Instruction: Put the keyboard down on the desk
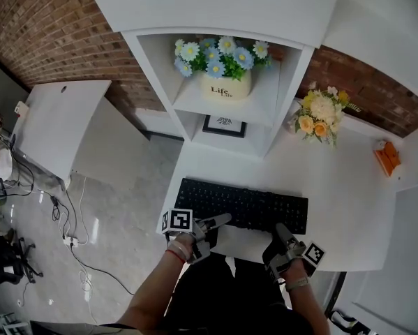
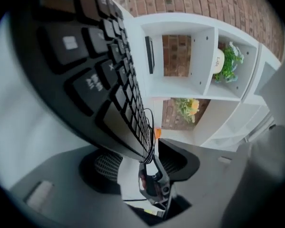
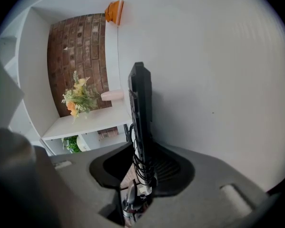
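Note:
A black keyboard (image 1: pixel 243 204) lies flat on the white desk (image 1: pixel 341 187), along its near edge. My left gripper (image 1: pixel 212 227) reaches over the keyboard's front left part. In the left gripper view the keyboard (image 2: pixel 99 70) fills the upper left and its edge runs between the jaws of the left gripper (image 2: pixel 142 163), with a gap to the right jaw. My right gripper (image 1: pixel 282 234) is at the keyboard's front right. The right gripper view shows the keyboard (image 3: pixel 140 108) edge-on between the jaws of the right gripper (image 3: pixel 140 167), with space on its left side. A black cable hangs by the pads.
A white shelf unit at the desk's back holds a pot of blue and white flowers (image 1: pixel 222 68) and a small framed picture (image 1: pixel 225 125). A yellow bouquet (image 1: pixel 320 117) and an orange object (image 1: pixel 388 157) stand at the back right. Another white desk (image 1: pixel 55 124) and floor cables (image 1: pixel 72 239) are left.

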Tool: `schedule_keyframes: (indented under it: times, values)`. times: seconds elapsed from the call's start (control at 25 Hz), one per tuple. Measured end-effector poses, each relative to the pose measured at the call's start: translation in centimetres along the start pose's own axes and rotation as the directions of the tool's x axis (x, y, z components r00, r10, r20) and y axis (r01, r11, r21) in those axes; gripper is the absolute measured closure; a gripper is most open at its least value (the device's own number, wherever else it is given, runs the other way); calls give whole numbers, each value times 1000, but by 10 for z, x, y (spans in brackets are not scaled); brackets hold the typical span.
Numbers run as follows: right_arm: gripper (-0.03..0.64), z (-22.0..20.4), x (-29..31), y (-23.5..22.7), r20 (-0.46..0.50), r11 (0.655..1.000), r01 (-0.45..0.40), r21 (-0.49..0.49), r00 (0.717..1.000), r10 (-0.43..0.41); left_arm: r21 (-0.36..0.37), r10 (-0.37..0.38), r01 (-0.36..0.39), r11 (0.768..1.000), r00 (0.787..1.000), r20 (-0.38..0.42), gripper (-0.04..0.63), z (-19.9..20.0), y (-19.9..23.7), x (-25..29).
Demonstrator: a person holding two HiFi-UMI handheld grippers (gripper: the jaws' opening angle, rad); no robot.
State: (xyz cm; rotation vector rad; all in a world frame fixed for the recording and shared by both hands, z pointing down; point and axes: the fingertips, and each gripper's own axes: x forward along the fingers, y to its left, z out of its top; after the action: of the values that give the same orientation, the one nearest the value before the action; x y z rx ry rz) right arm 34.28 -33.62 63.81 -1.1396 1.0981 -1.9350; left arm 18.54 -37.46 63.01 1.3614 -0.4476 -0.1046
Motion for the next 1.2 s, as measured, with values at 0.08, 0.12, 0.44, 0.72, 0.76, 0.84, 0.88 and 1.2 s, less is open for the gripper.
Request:
schedule_keyframes:
  times: [0.08, 0.12, 0.44, 0.72, 0.76, 0.84, 0.88, 1.2]
  values:
    - [500, 2, 0, 1, 12, 1000, -7, 5, 1000, 7, 56, 28, -23, 998, 996, -80, 368, -9, 0, 1]
    - [500, 3, -1, 1, 19, 1000, -11, 7, 1000, 10, 86, 46, -35, 996, 991, -127, 368, -14, 1, 1]
    - [505, 8, -1, -7, 53, 999, 2, 36, 999, -4, 252, 169, -76, 965, 913, -372, 443, -42, 13, -15]
    - [431, 5, -7, -10, 14, 999, 41, 34, 999, -41, 282, -18, 133, 950, 926, -377, 469, -43, -22, -23]
    - [431, 5, -12, -10, 11, 997, 62, 34, 998, -63, 314, -33, 161, 936, 926, -377, 450, -42, -27, -24]
    - [431, 9, -23, -7, 30, 994, 103, 21, 994, -104, 396, -33, 197, 897, 922, -385, 446, -42, -34, -26]
    - [431, 13, -28, -3, 45, 993, 114, 3, 992, -114, 438, -22, 200, 876, 925, -380, 481, -41, -37, -26]
    - [522, 39, -25, 69, 91, 928, 37, -370, 996, -3, 708, 6, 60, 703, 996, -89, 597, 22, -65, -26]
